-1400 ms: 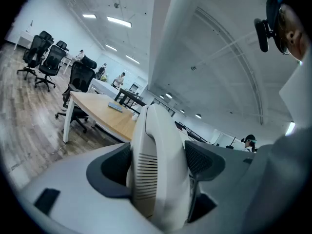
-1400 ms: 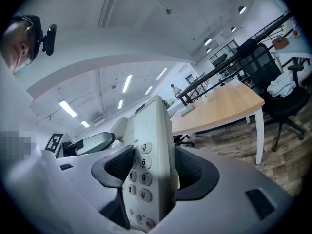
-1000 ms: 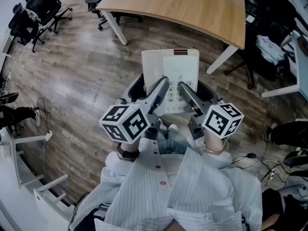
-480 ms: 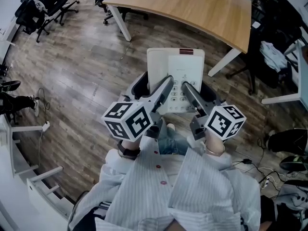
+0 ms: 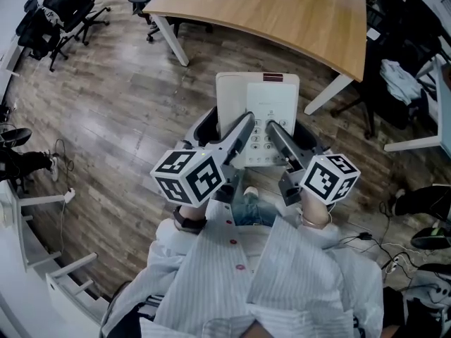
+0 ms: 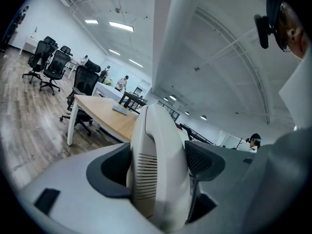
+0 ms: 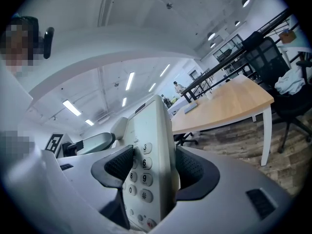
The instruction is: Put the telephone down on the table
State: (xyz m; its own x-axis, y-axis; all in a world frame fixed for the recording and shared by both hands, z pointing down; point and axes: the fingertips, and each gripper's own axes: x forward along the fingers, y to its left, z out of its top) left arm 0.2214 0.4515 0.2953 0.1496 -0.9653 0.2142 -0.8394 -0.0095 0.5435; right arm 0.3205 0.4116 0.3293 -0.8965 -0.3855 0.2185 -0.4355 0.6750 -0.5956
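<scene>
A white desk telephone (image 5: 257,115) with a keypad hangs in the air over the wooden floor, short of the light wooden table (image 5: 282,13). My left gripper (image 5: 229,129) is shut on its left side, where the handset (image 6: 158,165) fills the gap between the dark pads. My right gripper (image 5: 285,132) is shut on the phone's right edge, with the number keys (image 7: 136,172) facing its left pad. The telephone (image 7: 151,160) stands on edge in the right gripper view.
The table's white legs (image 5: 173,37) stand ahead on the left and right. Office chairs (image 5: 60,13) are at the far left. A dark chair with a cloth (image 5: 402,76) is at the right. Cables (image 5: 384,241) lie on the floor at the lower right.
The view has shifted slightly; the phone and both grippers have edged a little toward the table over the last second. The grips are unchanged.
</scene>
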